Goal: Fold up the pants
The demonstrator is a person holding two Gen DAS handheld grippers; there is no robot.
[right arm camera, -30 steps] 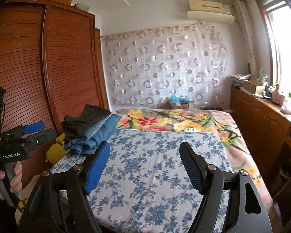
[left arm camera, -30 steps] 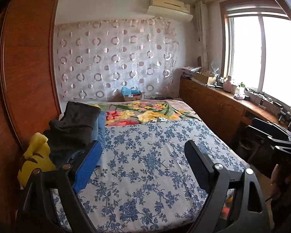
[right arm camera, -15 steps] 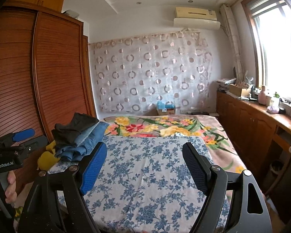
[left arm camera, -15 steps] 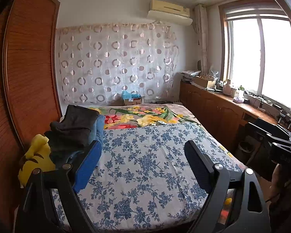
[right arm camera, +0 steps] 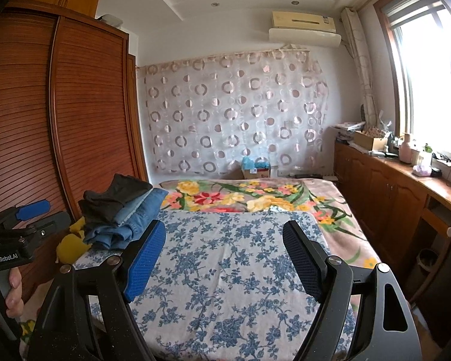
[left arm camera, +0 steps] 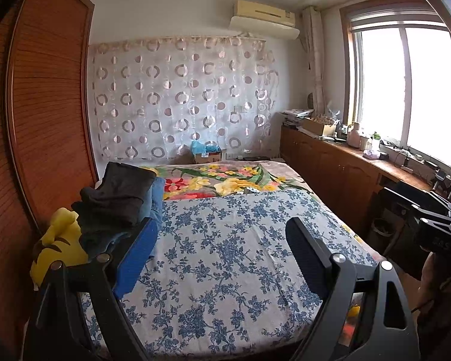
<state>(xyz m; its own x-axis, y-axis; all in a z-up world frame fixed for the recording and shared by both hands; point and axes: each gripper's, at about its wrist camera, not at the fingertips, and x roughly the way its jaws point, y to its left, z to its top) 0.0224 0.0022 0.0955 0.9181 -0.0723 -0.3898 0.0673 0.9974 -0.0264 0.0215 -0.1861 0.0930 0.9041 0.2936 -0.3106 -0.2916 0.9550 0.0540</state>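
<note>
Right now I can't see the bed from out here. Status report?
Left gripper open, empty. Right gripper open, empty. Pants stack untouched at the bed's left edge by the wardrobe. Blue floral sheet bare ahead, nothing in the way.

daylight from window | glare blown-out | fisheye edges curved, dark corners

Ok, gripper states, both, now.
Left gripper: open, holding nothing.
Right gripper: open, holding nothing.

1 bed, 1 pants pile, 1 yellow plush, 1 curtain, 1 air conditioner, 1 wardrobe, 1 window, 1 cardboard box
</note>
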